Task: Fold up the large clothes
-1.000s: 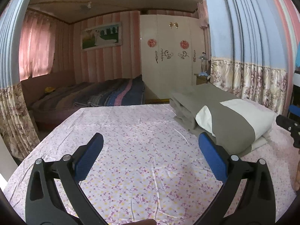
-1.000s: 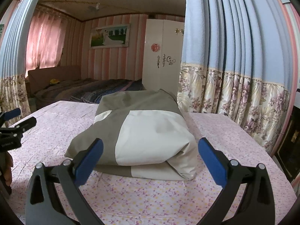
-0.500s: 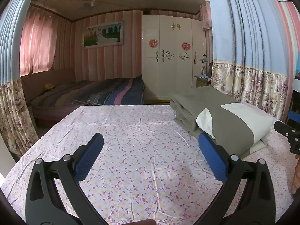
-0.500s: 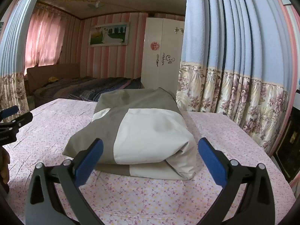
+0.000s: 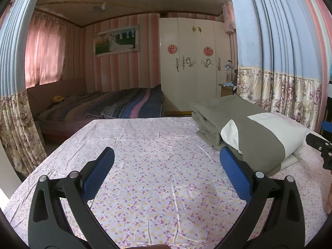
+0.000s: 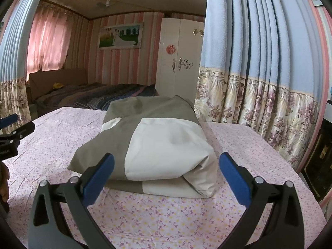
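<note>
A large grey and cream cloth lies folded into a thick bundle [image 6: 149, 145] on the floral sheet of the bed [image 6: 166, 217]. In the left wrist view the bundle [image 5: 249, 132] sits at the right. My right gripper [image 6: 166, 166] is open and empty, held just in front of the bundle's near edge, not touching it. My left gripper [image 5: 166, 164] is open and empty above bare sheet, left of the bundle. The left gripper also shows at the left edge of the right wrist view [image 6: 12, 132], and the right gripper shows at the right edge of the left wrist view [image 5: 319, 143].
Blue and floral curtains [image 6: 259, 83] hang close along the right side of the bed. A second bed with a striped blanket [image 5: 116, 105] and a white wardrobe [image 5: 195, 66] stand beyond the far edge. A small nightstand [image 5: 226, 87] is by the wardrobe.
Both grippers have lifted and tilted up slightly and stayed open. The folded bundle has not moved.
</note>
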`<action>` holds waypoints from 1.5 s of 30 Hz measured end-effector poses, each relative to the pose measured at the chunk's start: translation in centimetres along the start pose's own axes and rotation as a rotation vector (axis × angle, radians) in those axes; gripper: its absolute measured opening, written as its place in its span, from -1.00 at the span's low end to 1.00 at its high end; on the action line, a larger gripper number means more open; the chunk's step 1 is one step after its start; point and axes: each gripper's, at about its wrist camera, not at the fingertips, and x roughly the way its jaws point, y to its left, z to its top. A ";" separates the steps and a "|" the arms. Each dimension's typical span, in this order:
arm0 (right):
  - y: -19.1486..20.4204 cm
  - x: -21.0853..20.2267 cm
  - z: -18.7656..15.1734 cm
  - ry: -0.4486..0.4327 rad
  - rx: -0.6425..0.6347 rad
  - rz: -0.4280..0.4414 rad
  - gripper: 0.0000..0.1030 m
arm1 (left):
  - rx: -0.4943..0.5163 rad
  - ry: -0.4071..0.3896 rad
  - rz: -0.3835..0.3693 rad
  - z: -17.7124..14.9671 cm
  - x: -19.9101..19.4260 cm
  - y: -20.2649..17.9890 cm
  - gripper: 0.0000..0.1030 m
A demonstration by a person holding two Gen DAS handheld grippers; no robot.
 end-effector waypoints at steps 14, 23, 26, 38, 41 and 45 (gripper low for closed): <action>0.0 0.0 0.0 0.000 -0.002 -0.003 0.96 | -0.010 -0.006 0.040 0.1 -0.1 0.0 0.94; 0.0 -0.1 -0.1 0.004 -0.011 -0.006 0.96 | -0.041 -0.004 0.044 0.4 -0.2 0.6 0.94; 0.0 0.0 -0.1 0.005 -0.011 -0.006 0.96 | -0.044 -0.002 0.042 0.4 -0.2 0.6 0.94; 0.0 0.2 -0.3 0.013 -0.015 -0.008 0.96 | -0.073 0.005 0.038 0.4 -0.1 0.8 0.94; 0.0 0.2 -0.3 0.014 -0.016 -0.008 0.96 | -0.076 -0.010 0.044 0.5 -0.3 0.7 0.94; -0.1 0.3 -0.3 0.014 -0.017 -0.008 0.96 | -0.053 -0.042 0.042 0.6 -0.8 0.2 0.94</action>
